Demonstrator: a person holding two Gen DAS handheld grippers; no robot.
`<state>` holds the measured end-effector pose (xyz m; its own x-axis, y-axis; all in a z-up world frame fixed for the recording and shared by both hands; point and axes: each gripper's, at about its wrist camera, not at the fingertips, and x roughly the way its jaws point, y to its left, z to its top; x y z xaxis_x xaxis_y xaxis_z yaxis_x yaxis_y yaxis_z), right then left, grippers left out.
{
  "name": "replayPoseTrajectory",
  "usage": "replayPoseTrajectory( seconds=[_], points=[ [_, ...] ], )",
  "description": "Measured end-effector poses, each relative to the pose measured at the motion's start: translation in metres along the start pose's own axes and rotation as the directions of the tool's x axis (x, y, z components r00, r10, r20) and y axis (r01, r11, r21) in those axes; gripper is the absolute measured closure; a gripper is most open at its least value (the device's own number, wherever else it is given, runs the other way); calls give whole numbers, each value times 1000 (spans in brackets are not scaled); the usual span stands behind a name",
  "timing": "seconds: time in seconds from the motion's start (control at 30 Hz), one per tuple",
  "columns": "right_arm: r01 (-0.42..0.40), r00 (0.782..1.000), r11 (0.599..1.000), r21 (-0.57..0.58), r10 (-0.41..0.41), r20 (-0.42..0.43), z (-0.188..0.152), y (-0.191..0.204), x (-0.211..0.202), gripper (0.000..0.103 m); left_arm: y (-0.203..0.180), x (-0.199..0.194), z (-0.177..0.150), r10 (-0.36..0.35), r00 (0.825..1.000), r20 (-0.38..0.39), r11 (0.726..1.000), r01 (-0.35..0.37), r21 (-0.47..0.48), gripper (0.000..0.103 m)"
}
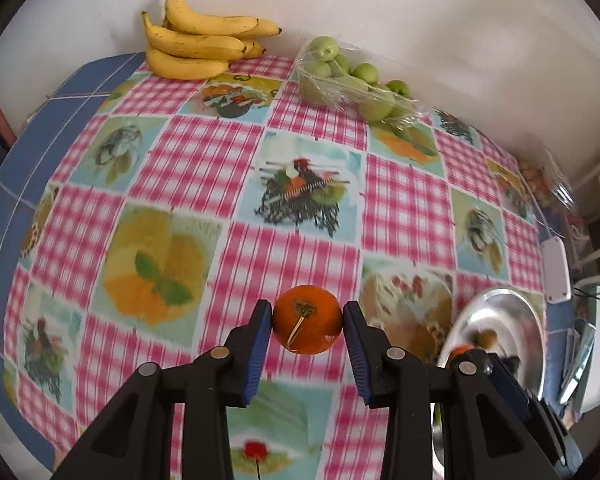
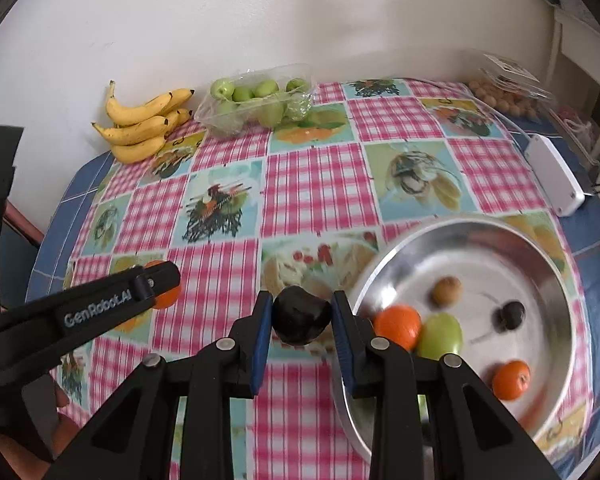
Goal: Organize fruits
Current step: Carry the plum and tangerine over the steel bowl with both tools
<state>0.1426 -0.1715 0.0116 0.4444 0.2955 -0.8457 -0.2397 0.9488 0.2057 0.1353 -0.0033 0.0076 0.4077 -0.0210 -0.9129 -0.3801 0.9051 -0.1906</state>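
The left gripper (image 1: 307,320) grips an orange (image 1: 307,319), the right gripper (image 2: 302,321) a dark fruit (image 2: 302,321) (beside the metal bowl (image 2: 556,280)); bananas (image 2: 144,124) lie far across the desk (image 2: 316,184).

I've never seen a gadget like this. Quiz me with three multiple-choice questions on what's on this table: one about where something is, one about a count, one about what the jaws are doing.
1. Where are the bananas?
A. In the metal bowl
B. At the far edge of the table by the wall
C. Inside the clear tray

2. How many orange fruits lie in the metal bowl?
A. None
B. Two
C. Five

3. What is the right gripper doing?
A. Standing open over the bowl
B. Pinching a banana
C. Shut on a dark fruit

Answers: 1 B, they lie against the white wall beside the tray of green fruit. 2 B, one near the bowl's left rim, one at its near side. 3 C, both blue pads press its sides.
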Motion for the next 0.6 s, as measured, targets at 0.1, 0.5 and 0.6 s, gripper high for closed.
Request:
replayPoseTrajectory(
  seconds=[0.1,0.5,0.6],
  points=[
    [-1,1000,1000,-8,1,7,-11,-4,-12,72,1,-9,-21,-40,999,17,999,40,-26,64],
    [39,999,996,77,-39,0,-34,-60,-33,72,-41,-30,-65,-123,987,105,990,115,85,64],
    [67,998,989,131,-67,-5,-34,-86,-35,72,-65,-28,-74,-169,982,80,977,156,145,64]
  ],
)
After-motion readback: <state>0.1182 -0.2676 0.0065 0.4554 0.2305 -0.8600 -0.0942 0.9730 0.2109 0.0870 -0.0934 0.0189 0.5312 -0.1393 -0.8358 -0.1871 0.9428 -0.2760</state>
